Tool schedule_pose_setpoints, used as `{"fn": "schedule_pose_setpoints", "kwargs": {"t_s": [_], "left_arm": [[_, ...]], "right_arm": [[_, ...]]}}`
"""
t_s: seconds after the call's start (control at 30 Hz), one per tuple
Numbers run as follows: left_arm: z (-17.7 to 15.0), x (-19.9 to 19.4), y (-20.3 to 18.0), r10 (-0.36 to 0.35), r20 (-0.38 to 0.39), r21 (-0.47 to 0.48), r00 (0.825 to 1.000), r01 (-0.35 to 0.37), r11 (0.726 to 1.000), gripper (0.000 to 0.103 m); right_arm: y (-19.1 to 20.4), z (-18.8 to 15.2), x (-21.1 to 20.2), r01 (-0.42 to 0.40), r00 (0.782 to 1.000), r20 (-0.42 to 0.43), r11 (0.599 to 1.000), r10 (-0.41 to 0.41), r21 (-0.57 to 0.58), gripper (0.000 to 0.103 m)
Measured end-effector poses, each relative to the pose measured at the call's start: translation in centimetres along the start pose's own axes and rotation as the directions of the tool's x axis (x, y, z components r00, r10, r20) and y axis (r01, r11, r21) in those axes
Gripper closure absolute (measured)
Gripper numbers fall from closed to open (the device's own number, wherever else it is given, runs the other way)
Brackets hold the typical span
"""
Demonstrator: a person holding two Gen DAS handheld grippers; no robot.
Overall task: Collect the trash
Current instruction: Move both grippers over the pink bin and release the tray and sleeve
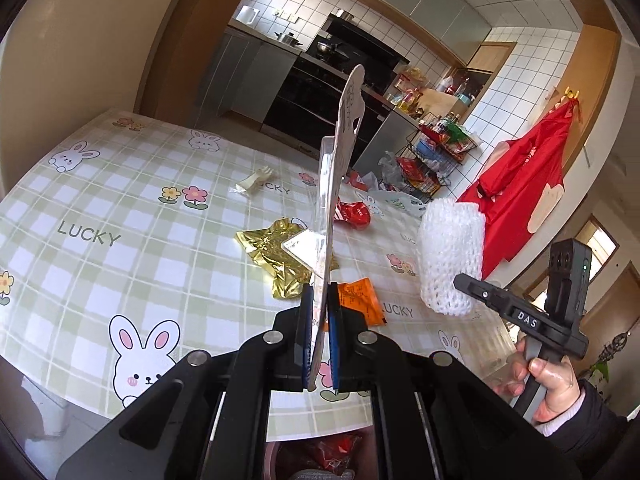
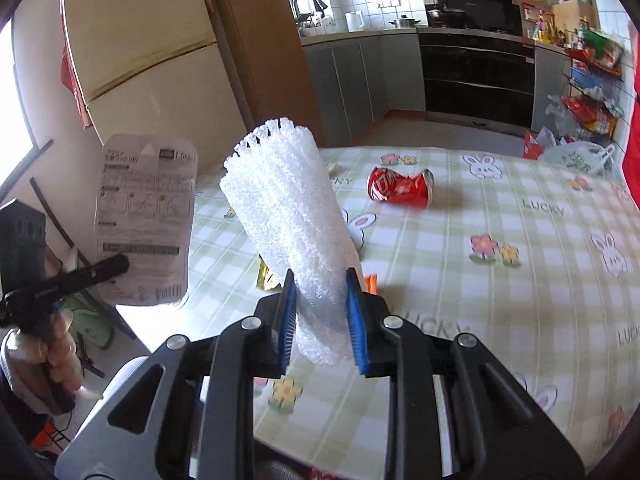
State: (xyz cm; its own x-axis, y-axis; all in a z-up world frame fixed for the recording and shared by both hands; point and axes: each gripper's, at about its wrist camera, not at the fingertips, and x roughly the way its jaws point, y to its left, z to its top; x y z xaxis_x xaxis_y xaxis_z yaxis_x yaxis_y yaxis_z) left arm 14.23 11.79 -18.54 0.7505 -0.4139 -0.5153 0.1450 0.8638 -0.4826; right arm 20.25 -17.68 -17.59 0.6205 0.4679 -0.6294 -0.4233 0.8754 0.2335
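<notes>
The left gripper [image 1: 319,300] has its blue ribbed pads pinched tight on a flat blister card [image 1: 340,168], thin stiff cardboard with a clear plastic shell, printed on its back with small diagrams and a barcode; it stands nearly upright, edge-on in the left wrist view. The right gripper [image 2: 322,300] is clamped on a white foam net sleeve [image 2: 288,216], a soft knobbly tube with an open lattice weave, squeezed narrow where the pads bite and flaring to a ragged rim above. Both pieces are held up off the table [image 1: 80,208].

Taking the table as the landmark: it is covered by a glossy cloth in pale green and white check, printed with rabbits, flowers and the word LUCKY. On it lie a crumpled gold foil wrapper [image 1: 276,252] and an orange sachet [image 1: 360,300] near the front edge, a crushed red can [image 2: 402,188] toward the middle, and a small whitish scrap [image 1: 252,180] toward the far edge.

Beyond the table is a kitchen with white wall tiles, grey cabinets, a black oven [image 2: 476,76] and pots on the counter. A cream fridge [image 2: 140,48] stands beside it, a wire rack [image 1: 436,152] crammed with packets at the far corner, and a red apron [image 1: 528,176] hangs on the wall past that.
</notes>
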Motion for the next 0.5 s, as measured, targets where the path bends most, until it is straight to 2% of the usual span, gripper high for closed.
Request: {"fn": "schedule_pose_setpoints", "kwargs": {"t_s": [0.2,0.27,0.5], "left_arm": [[-0.7,-2.5,-2.7,-0.001,0.015,0.026,1.000,0.000,1.000,0.096],[-1.1,-3.6,-3.7,-0.002,0.026,0.040,1.000,0.001,0.999,0.096],[-2.6,-6.4,-6.7,-0.009,0.033,0.081,0.999,0.007,0.997,0.096]], "right_arm": [[-1.0,-3.5,-4.7,0.004,1.000,0.018,0.996,-0.006,0.087,0.077],[-0.8,-4.6,-6.2,0.018,0.999,0.030,0.997,-0.020,0.075,0.077],[0.8,-8.1,-8.8,-0.022,1.000,-0.009,0.998,0.023,0.052,0.077]]}}
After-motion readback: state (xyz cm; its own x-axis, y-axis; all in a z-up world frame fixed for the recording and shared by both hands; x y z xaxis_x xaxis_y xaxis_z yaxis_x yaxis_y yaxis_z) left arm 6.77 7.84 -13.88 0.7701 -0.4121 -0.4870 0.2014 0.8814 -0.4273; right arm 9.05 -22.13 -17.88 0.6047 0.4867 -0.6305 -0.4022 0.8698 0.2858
